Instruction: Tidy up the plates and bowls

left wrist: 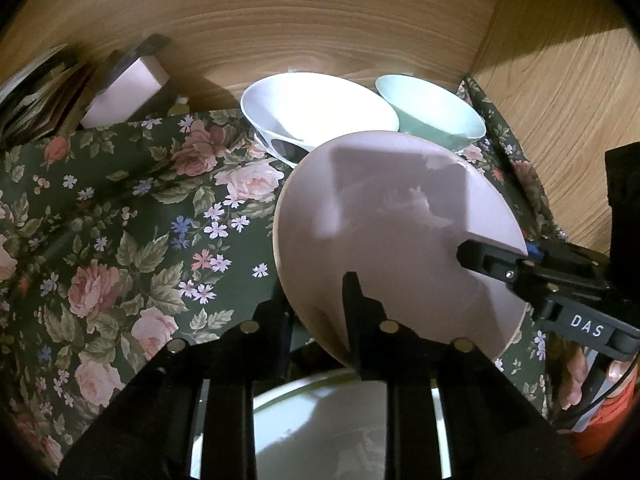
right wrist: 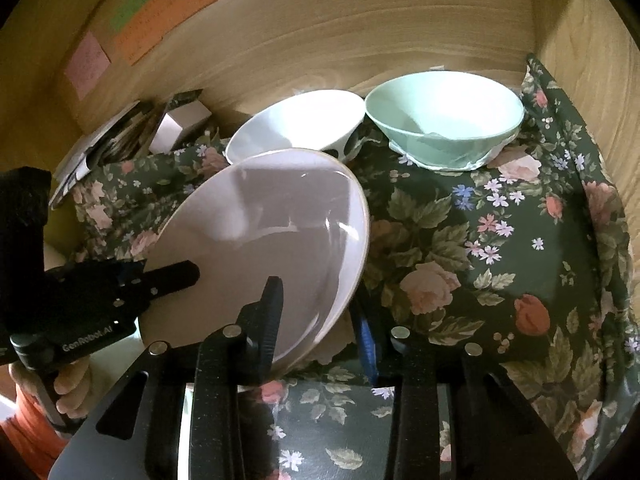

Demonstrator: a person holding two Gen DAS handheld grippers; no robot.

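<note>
A lilac plate [left wrist: 400, 220] [right wrist: 272, 224] is tilted above the floral cloth, held at two edges. My left gripper [left wrist: 316, 300] is shut on its near rim, one finger [left wrist: 352, 304] lying on the plate's face. In the right wrist view, that gripper's upper finger [right wrist: 176, 274] lies on the plate's left side. My right gripper [right wrist: 316, 304] is shut on the other edge, with one finger [right wrist: 268, 312] on top and the blue-padded finger [right wrist: 366, 340] underneath. A white bowl [left wrist: 316, 112] [right wrist: 296, 120] and a mint-green bowl [left wrist: 432, 112] [right wrist: 444, 120] stand side by side at the back.
A pale plate with a green rim [left wrist: 340, 420] lies under my left gripper. The floral cloth [left wrist: 120, 240] [right wrist: 500, 260] covers the surface. Books [left wrist: 36, 96] and a small box [left wrist: 124, 92] lean at the back left. Wood panels [left wrist: 320, 20] close off the back and right.
</note>
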